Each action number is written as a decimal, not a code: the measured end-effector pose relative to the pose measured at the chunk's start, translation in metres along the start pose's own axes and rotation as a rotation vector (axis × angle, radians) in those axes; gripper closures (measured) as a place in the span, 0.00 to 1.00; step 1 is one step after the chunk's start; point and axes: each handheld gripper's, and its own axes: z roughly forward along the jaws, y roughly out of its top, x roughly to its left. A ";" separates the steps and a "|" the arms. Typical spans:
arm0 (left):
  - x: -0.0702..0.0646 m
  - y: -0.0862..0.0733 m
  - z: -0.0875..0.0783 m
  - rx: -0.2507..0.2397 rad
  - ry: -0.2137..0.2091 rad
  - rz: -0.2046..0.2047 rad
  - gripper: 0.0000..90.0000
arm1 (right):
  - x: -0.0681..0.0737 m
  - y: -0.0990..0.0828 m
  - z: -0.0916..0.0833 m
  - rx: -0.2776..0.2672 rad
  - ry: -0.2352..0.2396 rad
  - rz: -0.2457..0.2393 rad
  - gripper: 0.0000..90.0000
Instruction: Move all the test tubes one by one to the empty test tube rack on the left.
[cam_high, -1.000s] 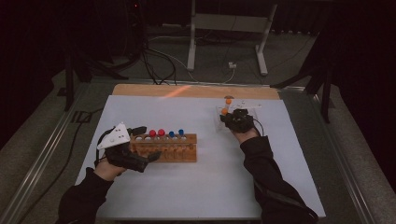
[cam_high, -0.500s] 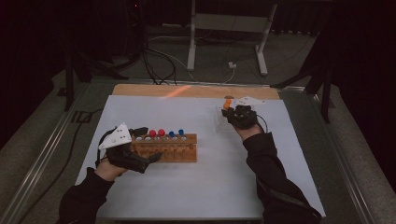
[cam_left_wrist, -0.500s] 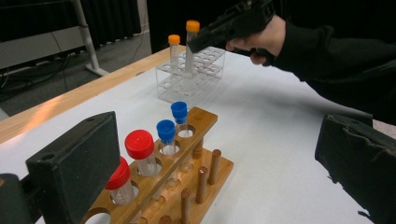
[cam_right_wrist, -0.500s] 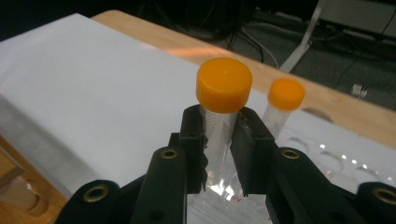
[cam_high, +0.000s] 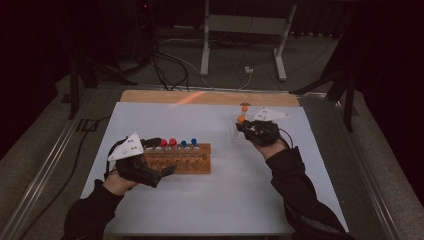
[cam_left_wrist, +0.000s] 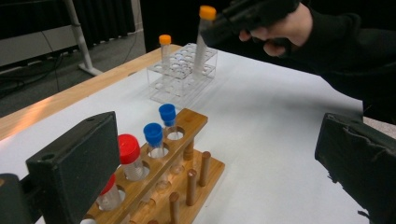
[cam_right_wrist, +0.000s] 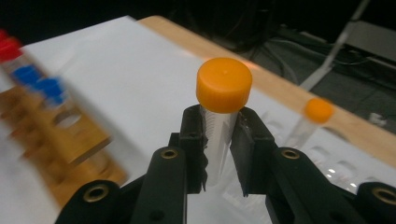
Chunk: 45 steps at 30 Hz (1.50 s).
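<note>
A wooden rack on the white table holds red-capped tubes and blue-capped tubes. My left gripper stands open at the rack's left end, its jaws wide apart with nothing between them. My right gripper is shut on an orange-capped tube, held upright over the clear plastic rack. A second orange-capped tube stands in that clear rack.
A wooden strip runs along the table's far edge. Beyond it are a desk's metal legs, cables and a power plug on the floor. Metal rails border the table's sides.
My right gripper has shifted slightly with the orange-capped tube near the clear rack. The left gripper stays by the wooden rack.
</note>
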 end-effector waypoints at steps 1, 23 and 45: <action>-0.001 0.001 0.000 0.004 -0.005 0.002 0.01 | 0.003 -0.003 -0.002 0.007 0.009 -0.012 0.83; -0.025 0.006 0.017 0.026 -0.094 0.004 0.01 | 0.069 -0.029 -0.035 0.071 0.231 -0.115 0.83; -0.044 0.009 0.030 0.003 -0.186 0.009 0.12 | 0.118 -0.019 -0.036 0.064 0.386 -0.219 0.83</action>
